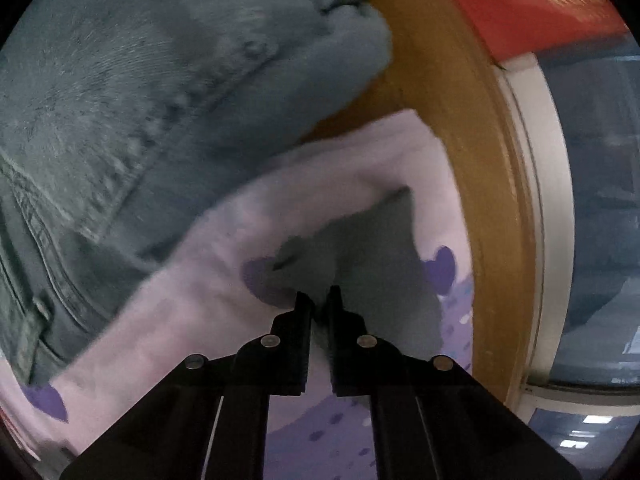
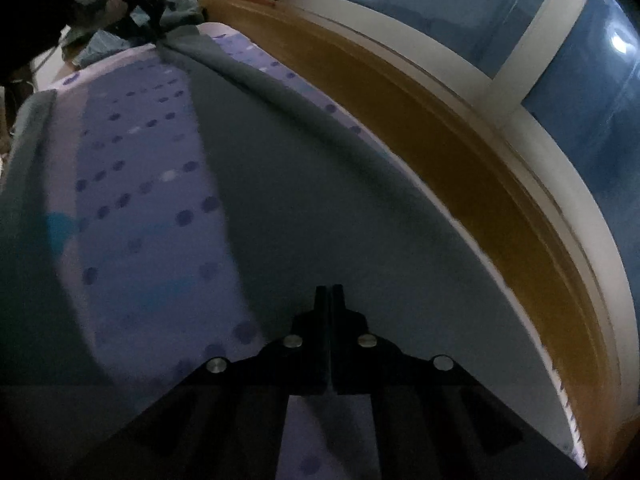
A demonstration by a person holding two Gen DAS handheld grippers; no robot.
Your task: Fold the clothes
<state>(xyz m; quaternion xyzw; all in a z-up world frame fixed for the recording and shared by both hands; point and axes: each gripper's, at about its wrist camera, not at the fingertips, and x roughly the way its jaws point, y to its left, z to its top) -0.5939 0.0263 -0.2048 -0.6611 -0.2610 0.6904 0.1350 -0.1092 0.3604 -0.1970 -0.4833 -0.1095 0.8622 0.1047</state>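
Note:
A dark grey garment (image 2: pixel 320 184) lies stretched along the lavender bedsheet (image 2: pixel 140 200) between my two grippers. My right gripper (image 2: pixel 330 290) is shut at the garment's near edge, with the cloth pinched at its tips. At the far end a hand (image 2: pixel 96 4) holds my left gripper (image 2: pixel 146 8). In the left wrist view that gripper (image 1: pixel 319 294) is shut on a bunched corner of the grey garment (image 1: pixel 360 264), with only a thin slit of cloth between the fingers. Blue-grey jeans (image 1: pixel 140 100) lie heaped just beyond, partly on the sheet (image 1: pixel 200 300).
A wooden ledge (image 2: pixel 460 152) runs along the bed's right side below a white-framed window (image 2: pixel 580 92). A red box (image 1: pixel 540 12) stands on the ledge's far end. The jeans pile (image 2: pixel 100 46) fills the bed's far end.

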